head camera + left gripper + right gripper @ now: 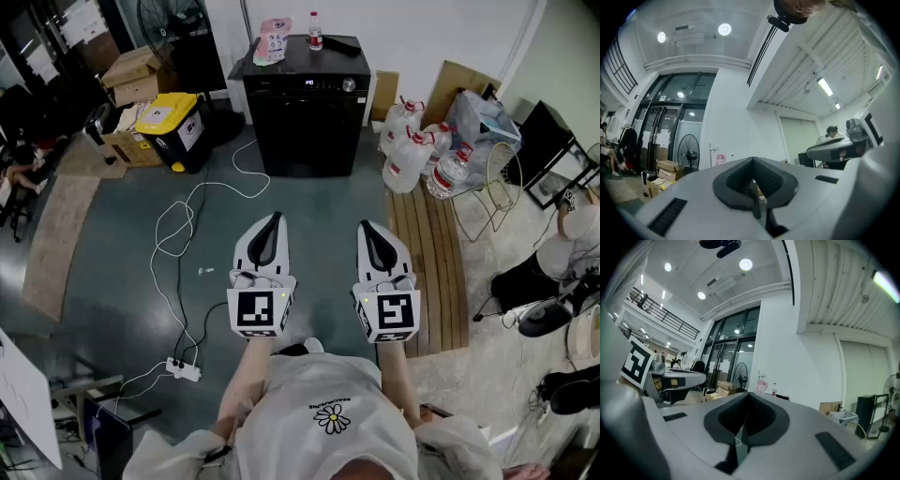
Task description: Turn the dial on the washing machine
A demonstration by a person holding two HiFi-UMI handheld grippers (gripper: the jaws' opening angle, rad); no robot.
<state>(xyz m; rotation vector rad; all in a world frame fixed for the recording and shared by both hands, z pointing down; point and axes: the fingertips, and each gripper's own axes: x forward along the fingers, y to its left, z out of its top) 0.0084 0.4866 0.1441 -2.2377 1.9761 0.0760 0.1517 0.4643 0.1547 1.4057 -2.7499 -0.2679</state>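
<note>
Left tool (273, 220), right tool (368, 230) seemingly closed above grey floor (323, 202).

Black, box-shaped washing machine (305, 127), upright on the grey floor (319, 211) with its back to the white wall (422, 33) and its dark front facing the viewer. A small round silver dial (349, 85) sits at the right end of the upper control strip.

Left tool (753, 183), jaws together and empty, before a standing fan (688, 151) and cardboard boxes (666, 168)
</note>
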